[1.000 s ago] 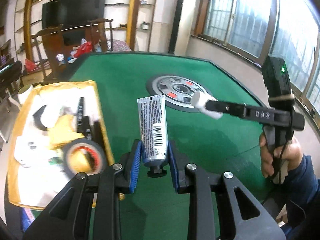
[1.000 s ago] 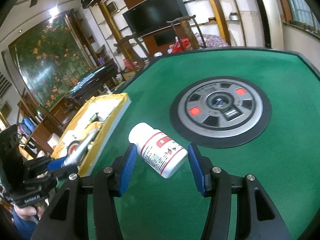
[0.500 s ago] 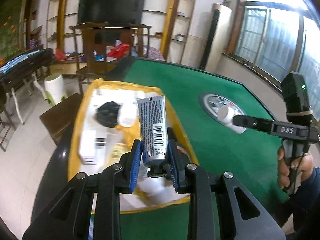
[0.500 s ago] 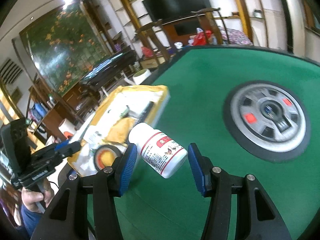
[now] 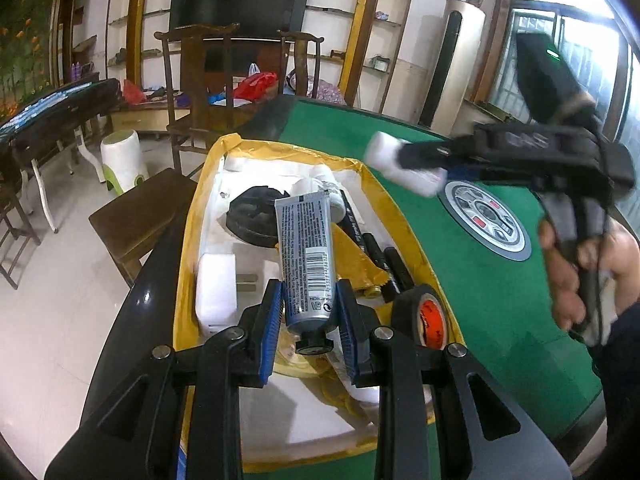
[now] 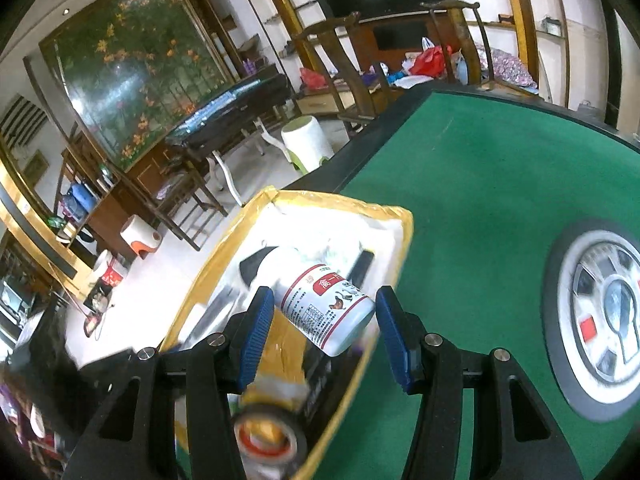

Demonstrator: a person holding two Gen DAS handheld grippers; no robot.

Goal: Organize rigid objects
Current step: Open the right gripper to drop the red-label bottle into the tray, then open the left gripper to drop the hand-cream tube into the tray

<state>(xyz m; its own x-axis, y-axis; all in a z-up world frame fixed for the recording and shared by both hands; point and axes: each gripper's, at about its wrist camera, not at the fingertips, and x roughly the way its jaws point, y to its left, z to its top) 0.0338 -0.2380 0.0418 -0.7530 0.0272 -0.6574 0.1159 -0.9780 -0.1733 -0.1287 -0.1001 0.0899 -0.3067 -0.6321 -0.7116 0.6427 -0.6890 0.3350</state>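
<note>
left gripper: clamped on grey tube, cap toward camera, over the near half of the yellow box
right gripper: pads pinch white pill bottle, above the box's table-side rim
box contents: black tape roll near corner, markers, black disc, white blocks
surface: green felt table, round centre panel beyond box
room: chairs, TV, shelves behind box
change: a second ago both grippers hung over felt; now over box

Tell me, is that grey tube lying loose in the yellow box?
No, the grey tube is clamped near its cap between the blue pads of the left tool, held above the yellow box.
</note>
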